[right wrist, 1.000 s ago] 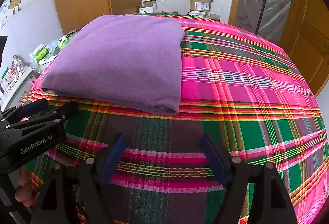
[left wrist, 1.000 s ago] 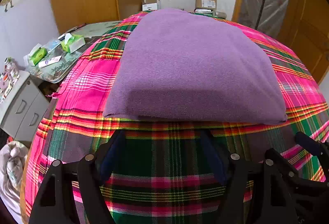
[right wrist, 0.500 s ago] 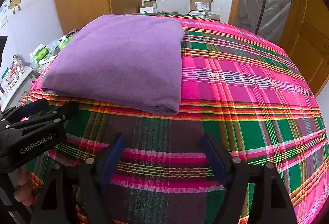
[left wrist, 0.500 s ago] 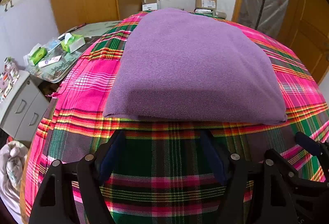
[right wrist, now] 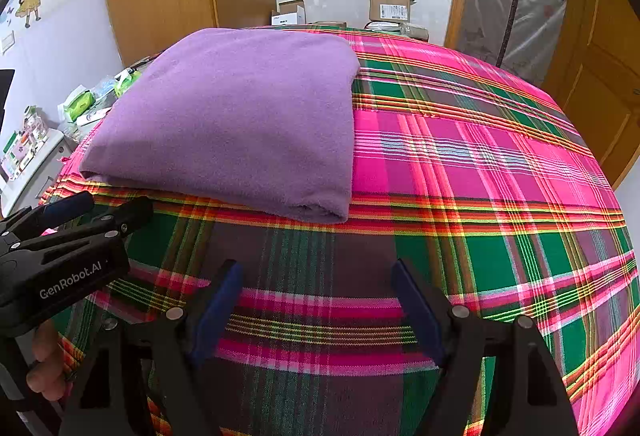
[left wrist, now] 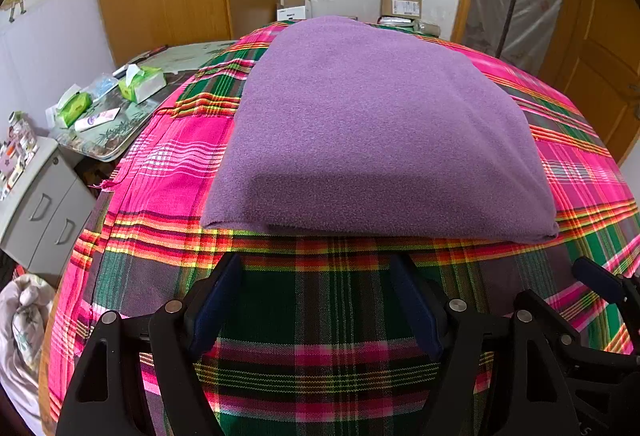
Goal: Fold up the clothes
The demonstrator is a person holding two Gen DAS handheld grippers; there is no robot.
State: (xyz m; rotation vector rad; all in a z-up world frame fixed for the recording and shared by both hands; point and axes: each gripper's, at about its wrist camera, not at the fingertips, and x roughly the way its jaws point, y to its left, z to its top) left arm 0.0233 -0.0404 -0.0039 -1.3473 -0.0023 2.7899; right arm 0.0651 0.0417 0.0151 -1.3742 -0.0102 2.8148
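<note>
Left wrist view: nothing has shifted over the last second — the purple garment (left wrist: 376,131) lies in the same spot on the plaid bedspread (left wrist: 320,316), folded into a neat thick rectangle, and the left gripper (left wrist: 316,300) sits where it was. Its jaws are spread wide and hold nothing; only plaid cloth shows between the blue pads (left wrist: 216,300). The garment's near folded edge lies just ahead of the fingertips, not touching them, and runs roughly square across the gripper's line of sight. At the lower right, the tip of the right gripper (left wrist: 596,280) shows beside it. To the left, off the bed, a side table (left wrist: 120,131) carries tissue packs (left wrist: 142,83), well apart from the work.

Right wrist view: here too the scene matches the earlier pictures — no motion in cloth or tool. The right gripper (right wrist: 320,300) is likewise spread and empty, over bare bedspread (right wrist: 480,163). The garment (right wrist: 236,115) lies ahead and to the left of it, its near right corner just forward of the left pad. The left gripper's body (right wrist: 64,260) is at the left edge, with a person's fingers (right wrist: 44,372) under it.

This stillness, with both tools released and drawn back from a tidy bundle, suggests the folding is done, or paused before one last fold.
</note>
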